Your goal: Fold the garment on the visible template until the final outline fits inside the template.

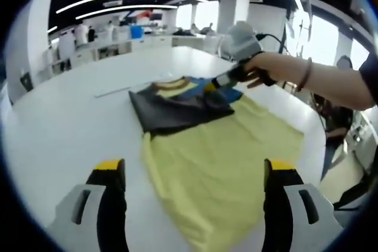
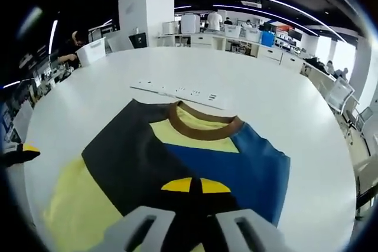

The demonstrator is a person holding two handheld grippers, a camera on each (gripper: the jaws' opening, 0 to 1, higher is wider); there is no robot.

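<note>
The garment (image 1: 218,163) is a yellow T-shirt lying flat on the white table (image 1: 65,122), hem toward my left gripper. It has a brown collar (image 2: 204,128), a blue sleeve (image 2: 248,169) and a dark sleeve (image 2: 124,163) folded across the chest. My left gripper (image 1: 195,169) hovers over the hem end, its jaws wide apart with nothing between them. A hand holds my right gripper (image 1: 227,81) at the blue sleeve. In the right gripper view its yellow-tipped jaws (image 2: 195,186) are closed together on the shirt's cloth where dark and blue meet.
A long white strip (image 2: 177,92) lies on the table beyond the collar. The table edge (image 1: 322,140) runs close to the shirt's right side. Desks, chairs and people stand far behind. A person's forearm (image 1: 331,81) reaches in from the right.
</note>
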